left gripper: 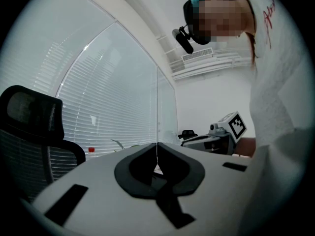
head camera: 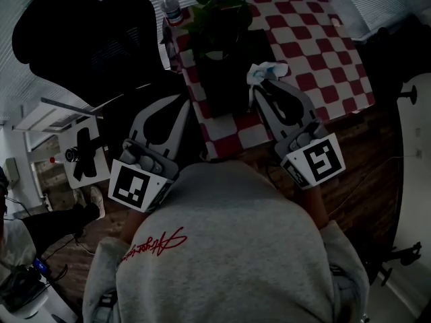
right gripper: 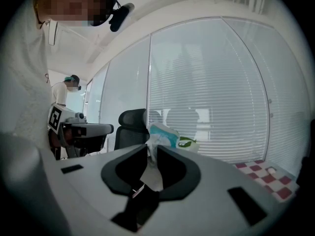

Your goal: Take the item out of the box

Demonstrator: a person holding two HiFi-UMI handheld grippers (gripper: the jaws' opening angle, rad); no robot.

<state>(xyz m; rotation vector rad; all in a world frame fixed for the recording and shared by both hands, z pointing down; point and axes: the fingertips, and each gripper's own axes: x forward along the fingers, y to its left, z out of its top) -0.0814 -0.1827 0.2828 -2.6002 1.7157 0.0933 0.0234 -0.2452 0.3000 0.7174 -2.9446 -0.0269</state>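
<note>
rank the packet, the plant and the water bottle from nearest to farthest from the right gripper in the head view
1. packet: clamped in the right gripper.
2. plant: up and to the left.
3. water bottle: farthest, left beyond the plant.

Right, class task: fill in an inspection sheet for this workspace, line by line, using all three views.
Surface: table under a red-and-white checked cloth.
Job's things: dark box mid-cloth; white-and-teal soft item outside the box, at its right.
Clutter: water bottle and leafy plant at the table's far side.
Grippers: left claw shut, empty; right claw shut on the soft item.
Cables: nothing seen on the table.
Surroundings: black office chair, window blinds, wood floor, another person.
</note>
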